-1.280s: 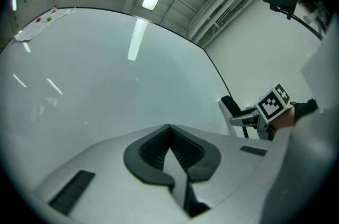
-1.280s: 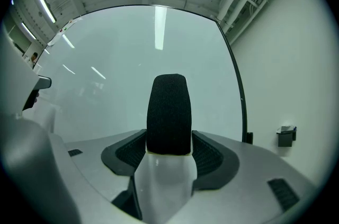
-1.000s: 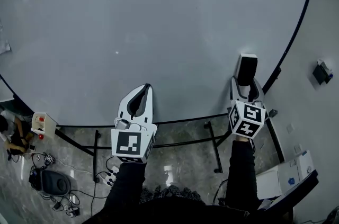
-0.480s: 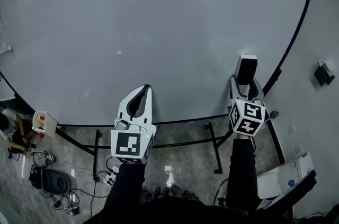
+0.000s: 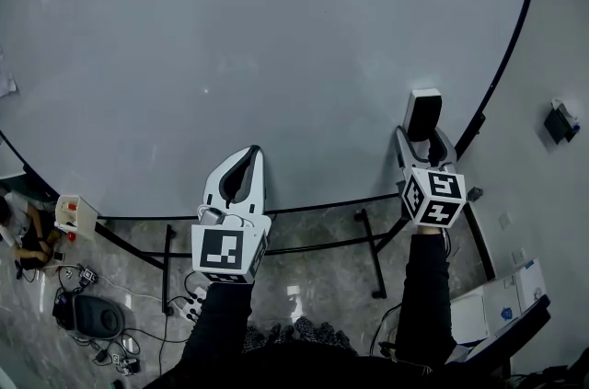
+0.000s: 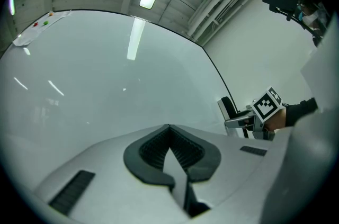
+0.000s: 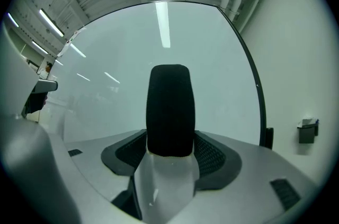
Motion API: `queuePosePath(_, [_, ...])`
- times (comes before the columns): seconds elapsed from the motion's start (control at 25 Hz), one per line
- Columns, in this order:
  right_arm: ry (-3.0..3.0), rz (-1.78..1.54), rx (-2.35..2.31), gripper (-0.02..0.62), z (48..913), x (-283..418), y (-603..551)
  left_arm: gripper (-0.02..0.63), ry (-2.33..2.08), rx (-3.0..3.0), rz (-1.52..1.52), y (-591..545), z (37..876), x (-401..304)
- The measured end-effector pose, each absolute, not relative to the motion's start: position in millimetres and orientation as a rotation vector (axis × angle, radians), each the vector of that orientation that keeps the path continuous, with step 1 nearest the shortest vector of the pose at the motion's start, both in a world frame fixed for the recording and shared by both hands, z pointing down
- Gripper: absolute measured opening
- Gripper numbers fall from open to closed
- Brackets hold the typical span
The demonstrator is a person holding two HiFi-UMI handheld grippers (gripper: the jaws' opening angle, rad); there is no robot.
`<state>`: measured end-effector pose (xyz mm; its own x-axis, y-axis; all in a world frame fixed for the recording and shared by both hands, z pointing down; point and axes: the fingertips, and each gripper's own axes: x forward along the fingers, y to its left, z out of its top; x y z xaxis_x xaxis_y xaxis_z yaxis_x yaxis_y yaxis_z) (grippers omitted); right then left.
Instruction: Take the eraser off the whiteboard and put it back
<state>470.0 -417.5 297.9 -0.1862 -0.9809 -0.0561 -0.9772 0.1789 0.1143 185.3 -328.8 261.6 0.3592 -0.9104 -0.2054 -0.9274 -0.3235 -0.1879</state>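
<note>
Grey-white whiteboard [image 5: 276, 56] with a thin black frame fills most of the head view. At 6 o'clock the left claw [image 5: 250, 155] is fully closed, with nothing between its jaws. At 4 o'clock the right claw [image 5: 421, 139] is clamped on the eraser [image 5: 424, 115]. This is a long block with a white body and a black felt face. Its long axis points to 12 o'clock, near the board's frame.

eraser [image 7: 169, 112] black – whiteboard [image 5: 230, 28] pale grey, black frame
</note>
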Motion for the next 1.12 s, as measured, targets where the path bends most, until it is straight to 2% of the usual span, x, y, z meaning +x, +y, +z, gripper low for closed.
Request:
queuePosePath(0.96, [-2.415,-0.341,2.073,0.275,273,467,-343,0.006,1.588,-2.405,0.074,-310,270,209])
queuePosePath(1.12, [-2.387,-0.32,2.116,0.216,275,464,-327,0.006,1.552,-2.417,0.091,-304,267,209])
